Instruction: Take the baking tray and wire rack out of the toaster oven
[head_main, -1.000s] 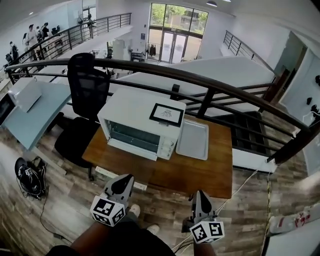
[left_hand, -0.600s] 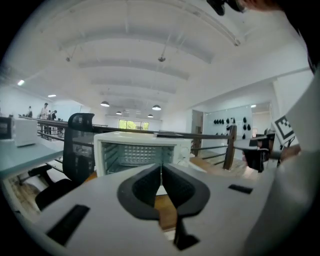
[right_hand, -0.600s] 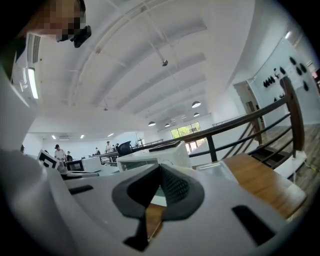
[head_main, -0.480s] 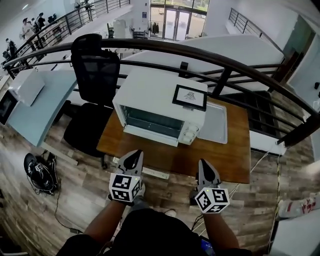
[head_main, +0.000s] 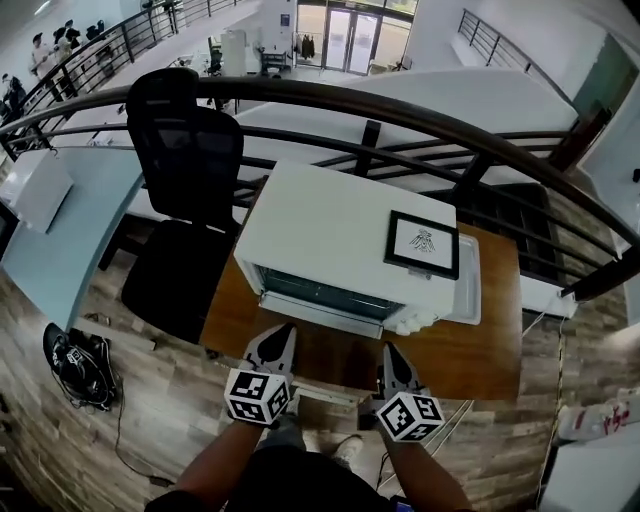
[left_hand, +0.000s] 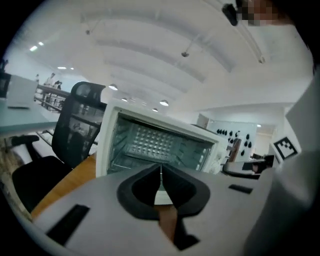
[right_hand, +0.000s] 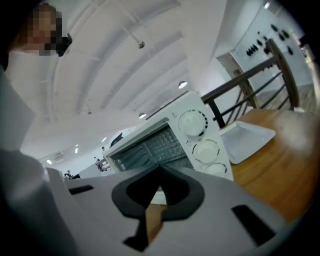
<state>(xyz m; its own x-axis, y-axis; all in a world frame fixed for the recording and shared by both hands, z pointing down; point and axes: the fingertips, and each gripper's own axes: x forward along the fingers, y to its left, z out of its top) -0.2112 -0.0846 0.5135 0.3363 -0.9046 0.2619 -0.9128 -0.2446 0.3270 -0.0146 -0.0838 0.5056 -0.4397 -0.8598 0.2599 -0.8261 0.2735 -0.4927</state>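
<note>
Approach step: left gripper (head_main: 283, 332) and right gripper (head_main: 392, 352), both closed and empty, hover just in front of the toaster oven (head_main: 345, 225), whose glass door (head_main: 325, 293) appears shut with wire rack and baking tray not discernible inside; the next move, in my judgement, requires opening that door.

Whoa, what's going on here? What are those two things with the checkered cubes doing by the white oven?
A person is holding a gripper in each hand. The left gripper and the right gripper are both shut and empty, and they point at a white toaster oven on a wooden table. Neither one touches the oven, and its glass door looks closed. A pale flat tray lies on the table beside it. The grippers have not taken hold of anything yet.
</note>
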